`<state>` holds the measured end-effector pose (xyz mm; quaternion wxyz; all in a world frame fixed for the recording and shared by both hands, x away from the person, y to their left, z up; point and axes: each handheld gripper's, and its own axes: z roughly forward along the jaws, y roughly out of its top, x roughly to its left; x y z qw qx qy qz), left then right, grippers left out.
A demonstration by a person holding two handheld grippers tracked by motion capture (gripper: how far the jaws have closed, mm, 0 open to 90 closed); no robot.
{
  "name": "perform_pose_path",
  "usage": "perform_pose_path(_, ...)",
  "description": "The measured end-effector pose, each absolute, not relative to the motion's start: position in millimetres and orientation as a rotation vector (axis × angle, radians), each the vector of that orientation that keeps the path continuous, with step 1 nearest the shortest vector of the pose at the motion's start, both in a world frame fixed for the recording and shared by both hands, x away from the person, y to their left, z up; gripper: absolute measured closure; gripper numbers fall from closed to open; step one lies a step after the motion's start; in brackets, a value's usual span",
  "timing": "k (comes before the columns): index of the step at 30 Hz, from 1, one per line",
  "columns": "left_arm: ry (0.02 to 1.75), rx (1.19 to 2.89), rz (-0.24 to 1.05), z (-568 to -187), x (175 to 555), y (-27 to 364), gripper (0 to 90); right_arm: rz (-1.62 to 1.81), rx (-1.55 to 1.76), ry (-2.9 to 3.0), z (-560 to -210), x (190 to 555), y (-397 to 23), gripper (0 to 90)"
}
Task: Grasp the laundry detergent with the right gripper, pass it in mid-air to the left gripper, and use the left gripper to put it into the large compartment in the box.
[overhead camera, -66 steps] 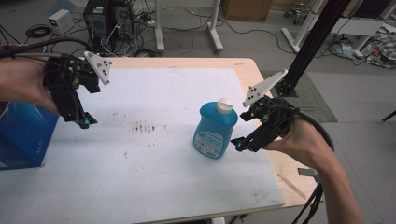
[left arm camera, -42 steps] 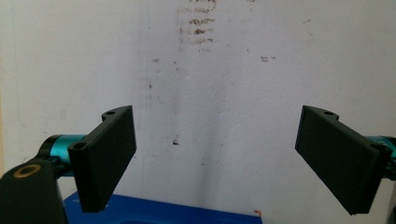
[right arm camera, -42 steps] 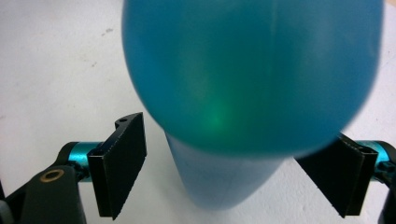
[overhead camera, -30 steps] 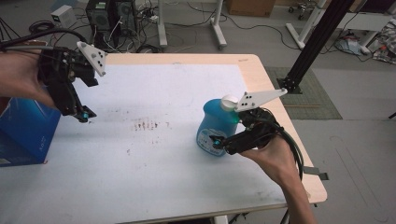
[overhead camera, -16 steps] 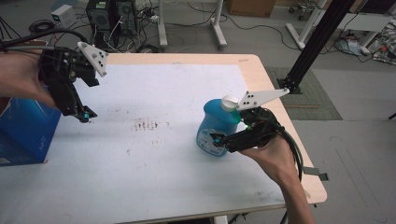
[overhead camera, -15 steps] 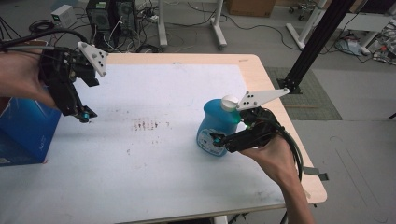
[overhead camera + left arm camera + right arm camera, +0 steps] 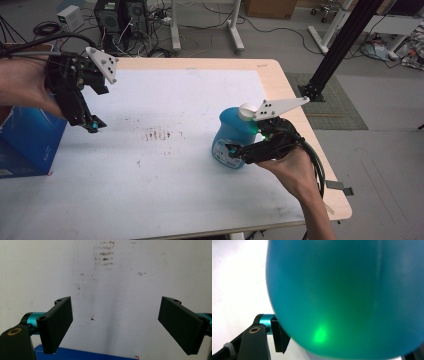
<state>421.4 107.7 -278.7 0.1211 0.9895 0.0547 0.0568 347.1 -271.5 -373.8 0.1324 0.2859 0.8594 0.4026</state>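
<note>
A blue bottle point(image 7: 230, 137) with a white cap point(image 7: 246, 111) stands upright on the white table point(image 7: 175, 200), right of centre. My right gripper point(image 7: 240, 146) reaches in from the right, low on the bottle's body, and its jaws have just been closing on it. In the right gripper view the bottle point(image 7: 349, 290) sits right against the lens, and the left pad point(image 7: 280, 338) touches its side. My left gripper point(image 7: 92, 125) hovers over the table's left part, pointing down. In its own view the left gripper point(image 7: 115, 325) is wide open with nothing between the pads.
A blue box point(image 7: 25, 145) stands at the table's left edge, and its top edge point(image 7: 87, 356) shows under the left jaws. Brown stains point(image 7: 160, 134) mark the table's middle. A black frame post point(image 7: 340, 45) rises past the right edge. Computer cases and cables point(image 7: 120, 15) sit on the floor behind.
My right gripper has moved left from beside the bottle to around its lower body. Over the last second neither hand has visibly shifted.
</note>
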Motion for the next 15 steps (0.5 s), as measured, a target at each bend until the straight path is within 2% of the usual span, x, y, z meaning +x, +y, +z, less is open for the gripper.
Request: perform_pose_path(15,0.153,2.890,0.171,-277.8,419.6,107.5,12.5,1.197,0.832,2.488,-374.5,348.5,-271.5,32.8)
